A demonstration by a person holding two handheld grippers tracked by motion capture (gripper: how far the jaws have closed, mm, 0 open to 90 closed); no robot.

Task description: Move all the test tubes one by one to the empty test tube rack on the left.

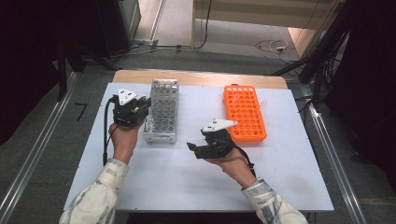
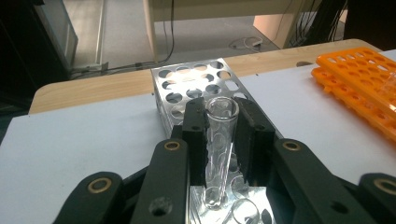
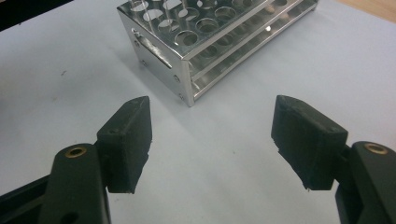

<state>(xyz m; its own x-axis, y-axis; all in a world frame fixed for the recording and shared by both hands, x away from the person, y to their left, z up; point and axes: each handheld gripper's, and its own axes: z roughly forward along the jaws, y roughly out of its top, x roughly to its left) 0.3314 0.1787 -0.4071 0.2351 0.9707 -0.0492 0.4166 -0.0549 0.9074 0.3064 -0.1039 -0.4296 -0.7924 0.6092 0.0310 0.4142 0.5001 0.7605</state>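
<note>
- Step in hand, as I read it: my left gripper (image 2: pixel 219 135) has a clear glass test tube (image 2: pixel 219 140) and is at the metal rack (image 1: pixel 162 112), either seating the tube or lifting it out. Can't tell which.
- Tube stands upright, open mouth up, its rounded bottom down at the rack's top plate near the rack's end closest to me. Whether it sits in a hole, can't tell.
- Left jaws clamped tight on the tube, one pad on each side of it, roughly mid-length.
- Metal rack sits on the left half of the table (image 1: pixel 187 177), toward the far edge, long side running front to back. High view puts my left gripper (image 1: pixel 130 109) against the rack's left side.
- Right gripper (image 1: pixel 205 147) holds nothing, jaws spread wide. It hovers over bare tabletop near the middle, between the two racks. In its own view the right gripper (image 3: pixel 212 135) points at the near corner of the metal rack (image 3: pixel 187 51), apart from it.
- Orange rack (image 1: pixel 244 113) on the right half, toward the far edge, untouched.
- Next move, my guess: keep the tube vertical, line it with a hole, travel straight along its axis. Glass, so no squeezing harder and no sideways pull against the plate.
</note>
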